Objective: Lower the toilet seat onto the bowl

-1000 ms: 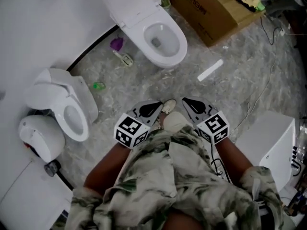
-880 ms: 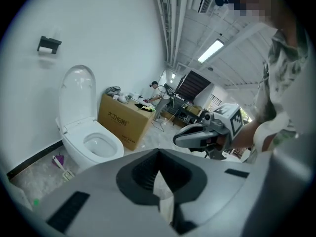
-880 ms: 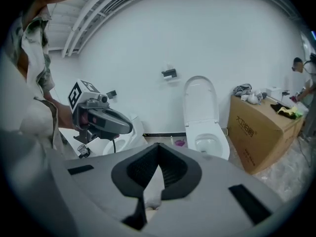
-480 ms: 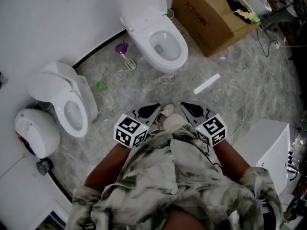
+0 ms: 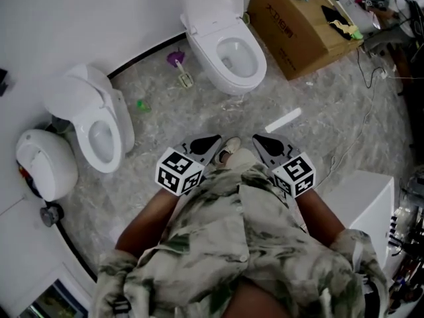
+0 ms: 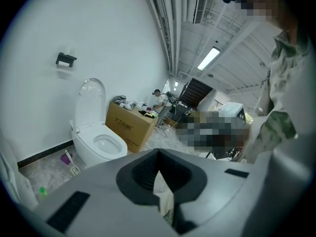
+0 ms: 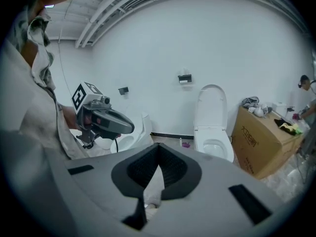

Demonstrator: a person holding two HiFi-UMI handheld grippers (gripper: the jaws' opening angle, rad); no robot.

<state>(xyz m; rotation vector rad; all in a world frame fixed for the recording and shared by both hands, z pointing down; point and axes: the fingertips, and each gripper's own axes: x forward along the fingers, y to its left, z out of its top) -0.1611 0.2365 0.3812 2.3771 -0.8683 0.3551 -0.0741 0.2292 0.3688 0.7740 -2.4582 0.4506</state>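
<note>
Clothing: loose camouflage shirt with cream, grey and dull green blotches; short sleeves. One pale shoe visible.
Rig: left gripper and right gripper both have light grey shells and black tapered fronts, with black ribbed lining around the jaws. Each carries a white cube printed with black square markers. A thin black cable trails from the right unit

We are moving forward over the floor, so in the head view the white strip is coming closer to the right gripper. The toilet with the raised seat is sliding to the right, the second toilet is moving upward, and the cardboard box is showing more of its top.
</note>
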